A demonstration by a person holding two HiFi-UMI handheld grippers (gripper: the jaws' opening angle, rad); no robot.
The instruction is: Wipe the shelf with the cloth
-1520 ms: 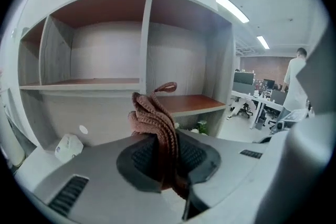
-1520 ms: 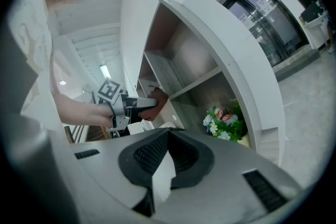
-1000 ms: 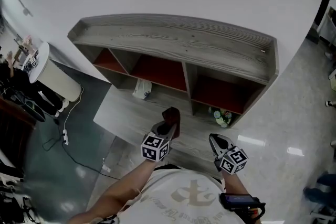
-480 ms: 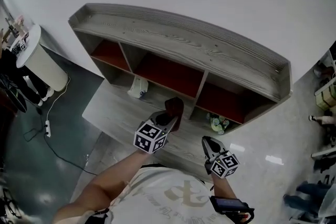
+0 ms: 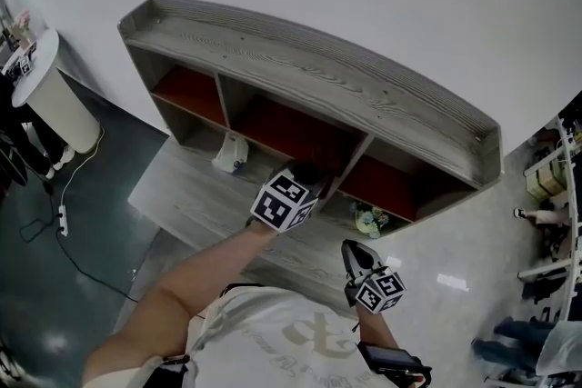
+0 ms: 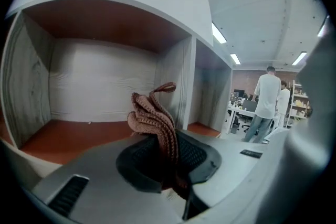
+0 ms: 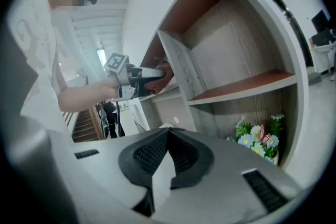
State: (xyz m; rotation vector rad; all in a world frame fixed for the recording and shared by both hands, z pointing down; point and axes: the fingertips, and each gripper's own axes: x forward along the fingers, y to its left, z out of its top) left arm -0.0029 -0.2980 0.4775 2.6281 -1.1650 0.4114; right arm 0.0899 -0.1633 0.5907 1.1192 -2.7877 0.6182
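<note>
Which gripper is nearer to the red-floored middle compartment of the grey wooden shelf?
Left. The left gripper, with the brown knitted cloth in its fingers, is at the middle compartment's opening. The right gripper hangs back, lower, before the right compartment.

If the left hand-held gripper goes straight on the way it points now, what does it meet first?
The cloth in the left hand-held gripper would probably touch the compartment's back wall first, close to the right divider.
</note>
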